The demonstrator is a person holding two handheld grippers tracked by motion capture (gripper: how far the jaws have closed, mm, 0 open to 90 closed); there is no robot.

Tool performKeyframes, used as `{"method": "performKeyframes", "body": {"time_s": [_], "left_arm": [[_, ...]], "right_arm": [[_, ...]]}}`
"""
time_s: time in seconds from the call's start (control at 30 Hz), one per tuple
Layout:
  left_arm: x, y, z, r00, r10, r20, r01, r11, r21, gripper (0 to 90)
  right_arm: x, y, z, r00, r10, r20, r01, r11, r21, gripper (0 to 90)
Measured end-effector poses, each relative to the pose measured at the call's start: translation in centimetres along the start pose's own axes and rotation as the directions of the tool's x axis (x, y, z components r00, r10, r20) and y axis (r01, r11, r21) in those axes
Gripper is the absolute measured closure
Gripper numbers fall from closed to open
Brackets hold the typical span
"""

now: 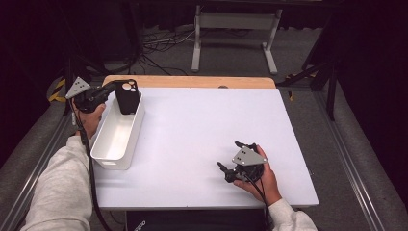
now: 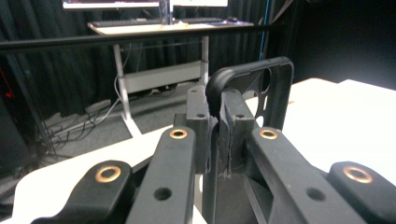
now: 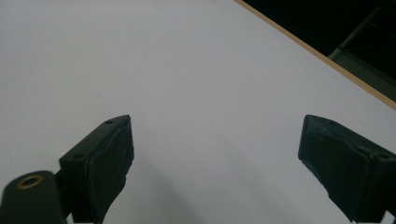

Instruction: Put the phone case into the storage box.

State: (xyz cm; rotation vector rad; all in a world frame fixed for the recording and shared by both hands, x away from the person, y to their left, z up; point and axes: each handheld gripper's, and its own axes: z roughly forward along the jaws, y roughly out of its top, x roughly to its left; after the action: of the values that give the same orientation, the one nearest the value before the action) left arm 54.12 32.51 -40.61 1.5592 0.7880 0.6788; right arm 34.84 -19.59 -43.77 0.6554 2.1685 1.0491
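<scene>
At the upper left of the high view we saw the left claw [image 1: 115,88] clamped on the edge of a black phone case [image 1: 128,96], which it held upright over the far end of a white bin [image 1: 117,134] standing on the white surface [image 1: 202,130]. In the left gripper view the case [image 2: 261,84] rose from between the pressed-together pads. At the lower right the right claw [image 1: 231,156] lay low over the surface with its jaws wide apart and nothing between them.
</scene>
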Motion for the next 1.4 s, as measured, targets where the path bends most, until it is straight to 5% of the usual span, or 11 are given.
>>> {"method": "performKeyframes", "body": {"time_s": [0.23,0.53,0.77,0.9,1.17,1.4], "left_arm": [[0.3,-0.3,0.2,0.9999,0.005,-0.009,-0.005,1.0,-0.001,83.2],[0.2,-0.6,0.7,0.9994,0.028,-0.02,-0.026,0.9964,0.08,77.4],[0.3,-0.6,1.0,0.9988,0.046,-0.018,-0.044,0.9943,0.097,77.7],[0.1,-0.7,1.7,0.9926,0.115,-0.037,-0.107,0.9786,0.175,78.6],[0.7,-0.7,2.3,0.9902,0.114,-0.081,-0.096,0.9766,0.192,77.1],[0.3,-0.7,2.8,0.9884,0.13,-0.078,-0.11,0.9684,0.224,76.7]], "right_arm": [[-0.3,-0.1,0.1,0.9998,0.017,-0.005,-0.017,1.0,0.008,11.0],[-0.4,-0.1,-0.2,0.9998,0.014,-0.017,-0.014,1.0,0.001,11.2],[-0.4,-0.1,-0.2,0.9997,0.018,-0.017,-0.018,1.0,-0.002,11.6],[-0.4,-0.2,-0.1,0.9995,0.016,-0.026,-0.016,1.0,0.003,11.7],[-0.5,-0.1,-0.1,0.9995,0.018,-0.028,-0.018,1.0,0.002,12.0],[-0.7,-0.1,-0.1,0.9994,0.017,-0.029,-0.017,1.0,-0.001,12.1]]}}
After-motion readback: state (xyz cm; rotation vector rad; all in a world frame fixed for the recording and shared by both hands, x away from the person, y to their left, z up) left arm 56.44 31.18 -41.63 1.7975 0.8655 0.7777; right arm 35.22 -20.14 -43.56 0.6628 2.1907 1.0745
